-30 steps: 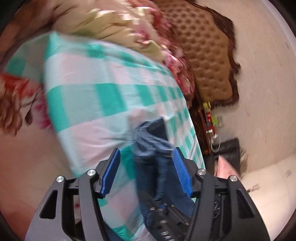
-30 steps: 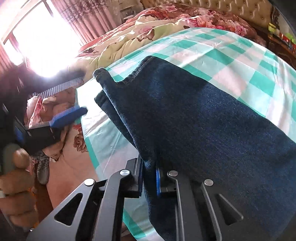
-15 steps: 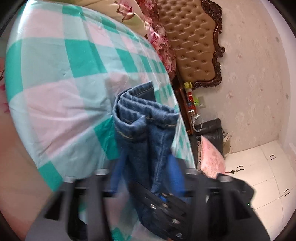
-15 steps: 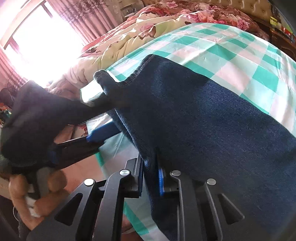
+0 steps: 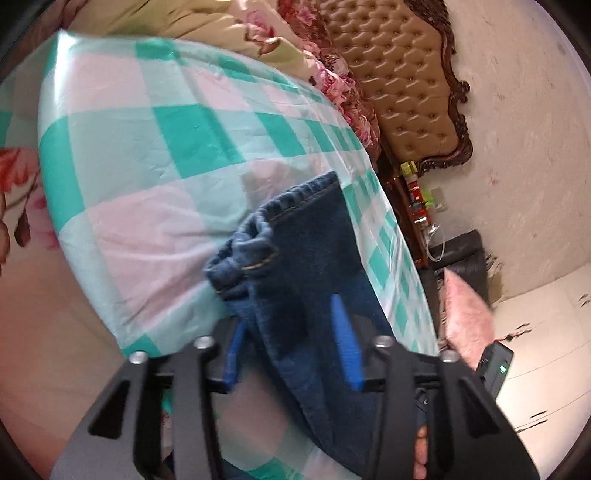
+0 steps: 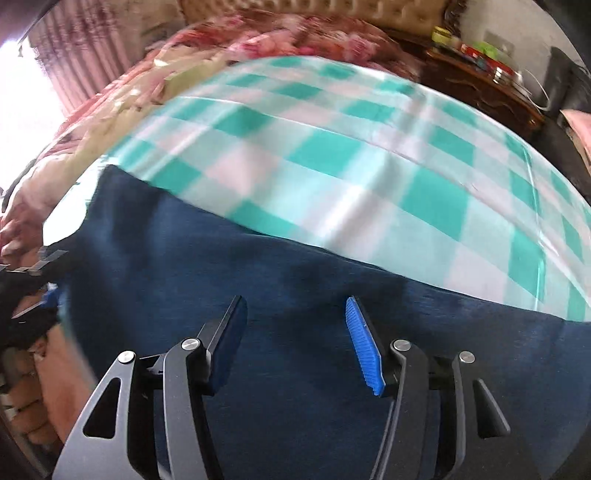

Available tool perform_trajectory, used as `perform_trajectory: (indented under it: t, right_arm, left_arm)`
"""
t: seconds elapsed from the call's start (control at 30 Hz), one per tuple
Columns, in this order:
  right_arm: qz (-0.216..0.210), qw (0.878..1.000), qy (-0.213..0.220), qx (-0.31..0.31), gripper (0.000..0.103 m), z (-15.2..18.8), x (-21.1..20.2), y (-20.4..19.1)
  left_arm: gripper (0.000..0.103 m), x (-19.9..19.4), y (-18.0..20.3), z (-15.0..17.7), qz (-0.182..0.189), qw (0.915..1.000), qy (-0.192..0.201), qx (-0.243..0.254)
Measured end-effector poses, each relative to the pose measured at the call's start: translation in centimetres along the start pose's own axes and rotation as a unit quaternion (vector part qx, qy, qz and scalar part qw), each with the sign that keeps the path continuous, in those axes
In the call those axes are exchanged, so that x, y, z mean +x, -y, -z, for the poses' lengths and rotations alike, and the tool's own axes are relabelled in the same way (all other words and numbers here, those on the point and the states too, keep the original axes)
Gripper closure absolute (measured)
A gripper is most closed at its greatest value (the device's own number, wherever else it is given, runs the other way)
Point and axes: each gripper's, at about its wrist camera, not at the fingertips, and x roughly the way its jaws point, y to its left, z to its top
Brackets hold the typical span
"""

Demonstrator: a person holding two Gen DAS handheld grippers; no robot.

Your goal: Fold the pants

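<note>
The dark blue denim pants (image 5: 306, 280) lie along the near edge of the bed, on its teal, pink and white checked sheet (image 5: 177, 147), already doubled lengthwise, I'd say: at the end in front of the left tongs (image 5: 291, 347) several hemmed layers sit stacked on each other, bunched and a little curled. The left tongs stand with their blue pads apart, straddling that bunched end; one pad (image 5: 345, 343) lies over the denim and the other sits beside the cloth's edge, so nothing is pinched yet.

The right tongs (image 6: 295, 343) are also spread wide, hovering just over a broad flat stretch of the pants (image 6: 295, 295), holding nothing. That view is blurred, so fine creases are hard to make out.

Judging by how things lie, the first fold, leg onto leg, looks done. What seems left is to gather the bunched end, carry it across toward the other end to shorten the bundle, and smooth it down. The untidy hems may need squaring first, or the finished stack will sit crooked. A floral quilt (image 5: 207, 33) and brown tufted headboard (image 5: 402, 92) lie well beyond.
</note>
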Motion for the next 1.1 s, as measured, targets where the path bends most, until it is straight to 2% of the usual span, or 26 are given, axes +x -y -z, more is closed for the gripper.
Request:
perform_trajectory:
  t: [0.03,0.07,0.1,0.13,0.17,0.2,0.23,0.27,0.3,0.37,0.43,0.5,0.53,0.57,0.6,0.63,0.67,0.7,0.77,0.83,0.87,0.9,0.93,1.0,1.07,1.1]
  right_arm:
    - [0.003,1.0,0.005,-0.012,0.049,-0.1,0.2,0.0]
    - [0.008,1.0,0.005,-0.02,0.049,-0.1,0.3,0.0]
    - [0.003,1.0,0.002,-0.014,0.049,-0.1,0.2,0.2]
    - [-0.005,1.0,-0.001,-0.004,0.049,-0.2,0.0,0.3]
    - [-0.034,0.999,-0.002,0.018,0.048,-0.1,-0.6,1.1]
    - [-0.051,0.998,-0.001,0.028,0.043,-0.2,-1.1,1.4]
    - [-0.067,0.997,0.001,0.038,0.036,-0.1,-1.8,2.0]
    - [-0.074,0.996,0.0,0.045,0.034,0.0,-2.3,2.1]
    - [-0.09,0.994,-0.005,0.062,0.033,0.3,-3.0,3.0]
    - [-0.124,0.987,-0.015,0.1,0.032,1.1,-4.1,5.0]
    - [-0.151,0.976,-0.017,0.154,0.03,2.5,-5.4,8.1]
    - [-0.177,0.963,-0.014,0.204,0.03,4.5,-6.7,11.5]
    - [-0.182,0.959,-0.013,0.216,0.029,5.2,-7.1,12.5]
    - [-0.184,0.956,-0.012,0.227,0.029,6.1,-7.6,13.7]
    - [-0.185,0.953,-0.01,0.239,0.029,7.3,-8.2,15.1]
    - [-0.187,0.95,-0.009,0.25,0.029,8.4,-8.7,16.2]
    - [-0.187,0.945,-0.006,0.267,0.029,10.0,-9.4,17.7]
    - [-0.186,0.943,-0.004,0.277,0.029,10.9,-9.7,18.5]
    - [-0.186,0.935,-0.004,0.302,0.029,13.5,-10.5,20.6]
    - [-0.19,0.926,-0.003,0.326,0.028,15.8,-11.3,22.5]
    - [-0.19,0.923,-0.004,0.335,0.028,16.6,-11.5,23.3]
    - [-0.19,0.92,-0.007,0.342,0.028,17.2,-11.5,23.7]
    - [-0.19,0.919,-0.01,0.344,0.028,17.4,-11.5,23.9]
    - [-0.203,0.916,-0.02,0.346,0.026,17.8,-11.3,23.9]
    - [-0.233,0.91,-0.027,0.341,0.026,17.3,-11.0,23.1]
    - [-0.261,0.902,-0.031,0.342,0.024,16.8,-10.7,22.7]
  left_arm:
    - [0.059,-0.1,0.5,0.1,-0.023,0.9996,0.006,0.017]
    - [0.069,0.1,1.1,0.2,-0.056,0.9977,0.009,0.036]
    - [0.089,0.2,1.5,0.2,-0.084,0.9952,0.01,0.049]
    - [0.093,0.1,1.8,0.3,-0.099,0.9932,0.013,0.06]
    - [0.094,-0.2,2.6,0.5,-0.107,0.991,0.021,0.078]
    - [0.095,-0.5,3.0,0.7,-0.111,0.9892,0.027,0.093]
    - [0.095,-1.0,4.2,1.2,-0.122,0.9843,0.038,0.121]
    - [0.095,-1.4,5.4,1.7,-0.135,0.9785,0.048,0.148]
    - [0.095,-1.8,6.8,2.3,-0.149,0.971,0.06,0.177]
    - [0.095,-2.4,10.0,4.0,-0.177,0.9495,0.086,0.244]
    - [0.095,-2.7,14.5,7.2,-0.208,0.9094,0.121,0.339]
    - [0.095,-2.4,18.1,11.2,-0.219,0.8692,0.137,0.422]
    - [0.095,-1.9,19.5,12.8,-0.223,0.8532,0.14,0.45]
    - [0.095,-1.2,21.2,15.6,-0.226,0.8269,0.146,0.494]
    - [0.095,-0.6,22.3,17.7,-0.225,0.8099,0.147,0.522]
    - [0.095,0.1,23.3,20.5,-0.217,0.7895,0.143,0.556]
    - [0.095,0.5,23.7,22.2,-0.213,0.7767,0.14,0.576]
    - [0.095,1.3,24.2,25.7,-0.208,0.7486,0.134,0.615]
    - [0.095,2.8,24.1,30.4,-0.2,0.7178,0.116,0.657]
    - [0.095,4.1,23.4,33.4,-0.197,0.7003,0.095,0.679]
    - [0.095,5.0,22.9,35.1,-0.211,0.6839,0.086,0.693]
    - [0.095,5.4,22.6,35.8,-0.223,0.6737,0.088,0.699]
    - [0.095,5.7,22.3,36.4,-0.232,0.669,0.09,0.7]
    - [0.095,5.6,22.0,36.0,-0.235,0.6881,0.083,0.681]
    - [0.095,4.9,22.2,34.7,-0.216,0.725,0.069,0.651]
    - [0.095,4.3,22.5,33.9,-0.205,0.742,0.067,0.635]
